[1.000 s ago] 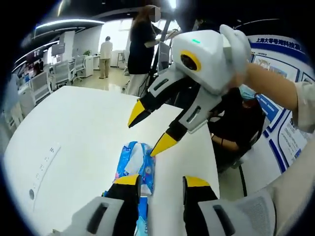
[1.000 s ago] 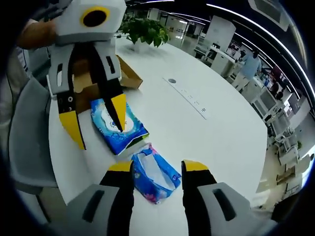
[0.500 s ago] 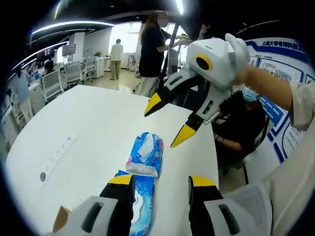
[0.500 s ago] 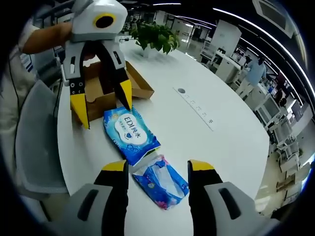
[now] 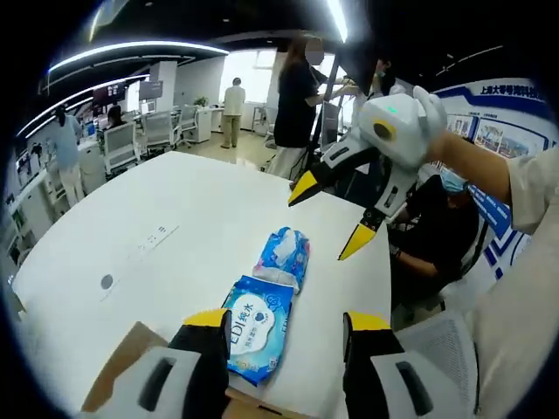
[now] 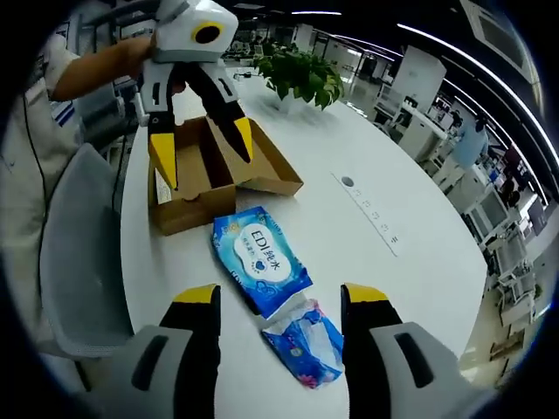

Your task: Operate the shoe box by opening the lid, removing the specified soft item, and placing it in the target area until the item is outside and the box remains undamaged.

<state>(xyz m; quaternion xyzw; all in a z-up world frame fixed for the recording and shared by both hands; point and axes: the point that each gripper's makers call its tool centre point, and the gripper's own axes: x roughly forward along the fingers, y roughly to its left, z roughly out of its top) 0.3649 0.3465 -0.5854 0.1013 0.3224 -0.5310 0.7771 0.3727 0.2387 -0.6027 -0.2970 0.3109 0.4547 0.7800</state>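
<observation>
Right gripper view, 1 entry: shoe box [image 6: 210,175] open at far left, 2 soft packs [image 6: 260,269] out on the table [image 6: 384,201], your left gripper [image 6: 203,144] and right gripper [image 6: 281,301] both spread empty; lowering the left risks denting cardboard.

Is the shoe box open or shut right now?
Open. In the right gripper view the shoe box shows its bare cardboard inside, lid folded back, under the left gripper.

In the left gripper view, the shoe box [image 5: 122,371] is sitting partly hidden behind the left gripper [image 5: 284,327], cut off at the bottom edge.
</observation>
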